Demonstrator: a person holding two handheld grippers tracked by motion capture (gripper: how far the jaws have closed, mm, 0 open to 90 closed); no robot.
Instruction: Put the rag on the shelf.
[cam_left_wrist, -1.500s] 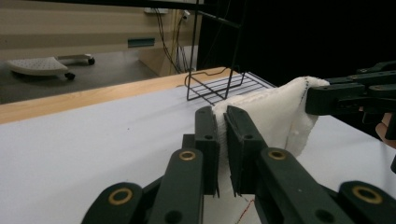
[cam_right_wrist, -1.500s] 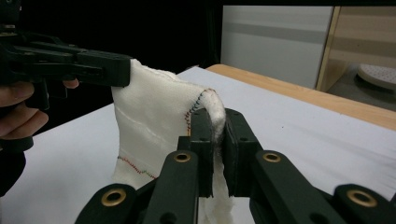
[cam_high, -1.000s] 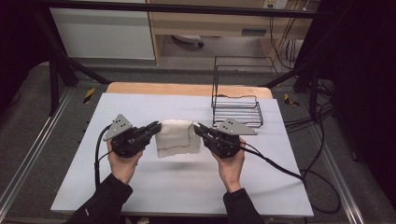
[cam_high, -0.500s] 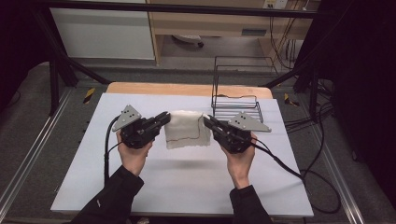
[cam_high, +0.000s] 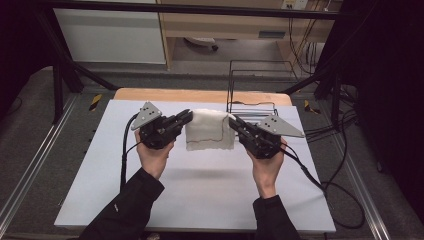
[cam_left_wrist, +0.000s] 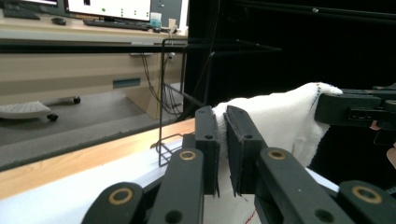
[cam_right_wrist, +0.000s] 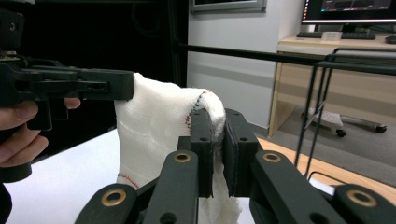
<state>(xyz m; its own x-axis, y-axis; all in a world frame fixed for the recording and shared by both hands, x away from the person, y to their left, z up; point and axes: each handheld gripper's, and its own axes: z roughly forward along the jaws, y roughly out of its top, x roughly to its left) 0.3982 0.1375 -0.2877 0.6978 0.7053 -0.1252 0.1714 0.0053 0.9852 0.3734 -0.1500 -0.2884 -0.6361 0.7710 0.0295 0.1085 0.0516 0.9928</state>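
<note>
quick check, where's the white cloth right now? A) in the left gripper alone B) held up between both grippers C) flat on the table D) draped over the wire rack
B: the white cloth hangs off the table, pinched by the left gripper and the right gripper.

Cloth (cam_left_wrist: 280, 116) corners hidden btwn jaws; rack (cam_high: 252, 107) partly behind cloth.

Bright overhead light on the white table (cam_high: 200, 185), dark surroundings, soft shadows, slight blur
</note>
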